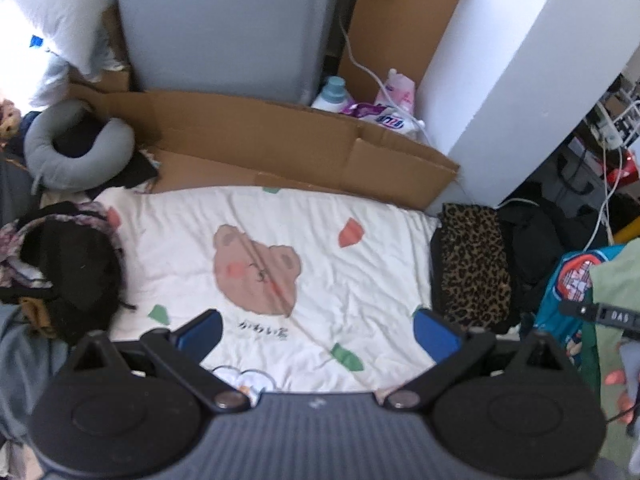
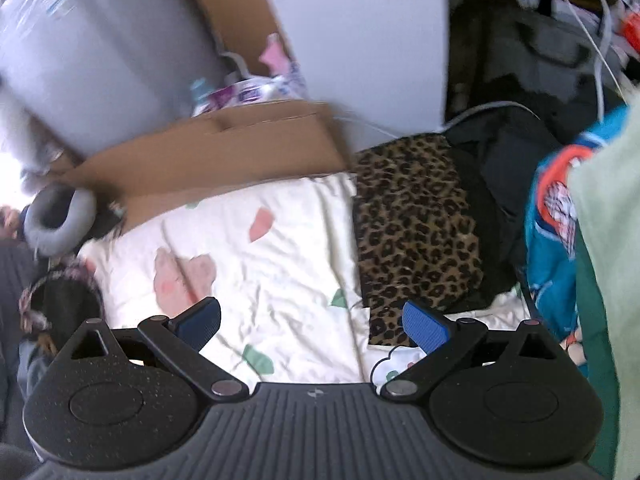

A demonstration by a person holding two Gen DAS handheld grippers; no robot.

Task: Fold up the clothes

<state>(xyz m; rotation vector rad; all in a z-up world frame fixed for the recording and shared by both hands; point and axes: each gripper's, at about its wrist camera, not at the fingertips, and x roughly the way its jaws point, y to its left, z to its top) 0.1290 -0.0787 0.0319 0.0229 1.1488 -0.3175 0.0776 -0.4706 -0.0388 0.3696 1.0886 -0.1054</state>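
Leopard-print garment (image 2: 416, 232) lies folded ahead-right of the right gripper (image 2: 316, 326); both it and the left gripper (image 1: 318, 334) gape wide, empty; stage undetermined.

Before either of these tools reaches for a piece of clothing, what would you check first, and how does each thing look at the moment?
1. Left tool open and empty: ok.
2. Right tool open and empty: ok.
3. Bare space to fold on the bear blanket: ok, its middle is bare.
4. Leopard-print cloth already folded: ok, it lies flat at the blanket's right edge.
5. Next garment to fold: cannot tell; a dark pile lies on the left and a teal printed garment on the right.
6. Right view sharp enough to aim: not ok, it is blurred.
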